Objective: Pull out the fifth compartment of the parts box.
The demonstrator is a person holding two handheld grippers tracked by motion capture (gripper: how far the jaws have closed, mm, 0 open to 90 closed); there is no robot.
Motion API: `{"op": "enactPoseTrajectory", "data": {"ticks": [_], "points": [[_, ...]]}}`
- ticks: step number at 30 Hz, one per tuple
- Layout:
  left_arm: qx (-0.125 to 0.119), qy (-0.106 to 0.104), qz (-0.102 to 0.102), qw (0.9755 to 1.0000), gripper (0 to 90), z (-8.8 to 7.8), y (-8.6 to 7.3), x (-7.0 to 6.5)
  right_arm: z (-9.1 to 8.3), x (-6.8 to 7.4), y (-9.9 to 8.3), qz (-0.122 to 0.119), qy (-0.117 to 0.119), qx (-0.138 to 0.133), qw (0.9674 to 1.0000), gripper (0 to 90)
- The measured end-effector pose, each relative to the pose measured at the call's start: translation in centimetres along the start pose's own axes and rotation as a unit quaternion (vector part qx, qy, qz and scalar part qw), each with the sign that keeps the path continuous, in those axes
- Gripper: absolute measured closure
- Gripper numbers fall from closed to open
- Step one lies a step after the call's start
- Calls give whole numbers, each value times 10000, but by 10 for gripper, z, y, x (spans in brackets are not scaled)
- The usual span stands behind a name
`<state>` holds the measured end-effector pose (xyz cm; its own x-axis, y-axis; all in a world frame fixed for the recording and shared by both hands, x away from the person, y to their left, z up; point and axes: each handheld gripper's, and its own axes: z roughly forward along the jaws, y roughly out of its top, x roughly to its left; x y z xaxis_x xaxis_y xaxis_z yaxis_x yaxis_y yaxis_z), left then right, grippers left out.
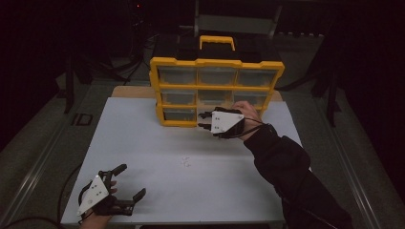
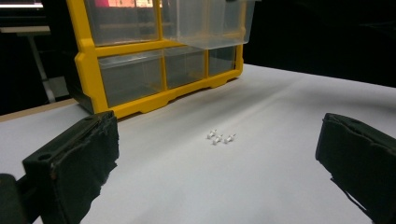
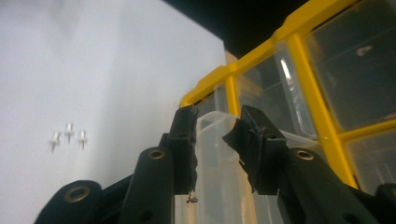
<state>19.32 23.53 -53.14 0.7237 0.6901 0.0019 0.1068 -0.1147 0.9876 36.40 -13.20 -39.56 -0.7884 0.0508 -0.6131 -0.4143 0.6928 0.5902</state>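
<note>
A yellow-framed organizer [image 1: 217, 88] is standing behind the right gripper [image 1: 204, 120], whose jaws are sitting slightly spread around the rim of a pulled-out clear drawer [image 3: 219, 154]. The left gripper [image 1: 128, 181] is resting wide open, with three small white pins [image 2: 220, 137] lying ahead of it.
</note>
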Motion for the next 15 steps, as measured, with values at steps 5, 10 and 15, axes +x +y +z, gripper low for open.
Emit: {"op": "enactPoseTrajectory", "data": {"ticks": [5, 10, 15], "points": [[8, 2, -2, 10000, 0, 0, 0, 0, -11, -11, 0, 392, -66, -196, 9990, 655], [13, 9, 1, 10000, 0, 0, 0, 0, -18, -26, -8, 1118, -222, -261, 9931, 577], [19, 4, 2, 10000, 0, 0, 0, 0, -21, -38, -21, 2099, -387, -169, 9768, 387]]}}
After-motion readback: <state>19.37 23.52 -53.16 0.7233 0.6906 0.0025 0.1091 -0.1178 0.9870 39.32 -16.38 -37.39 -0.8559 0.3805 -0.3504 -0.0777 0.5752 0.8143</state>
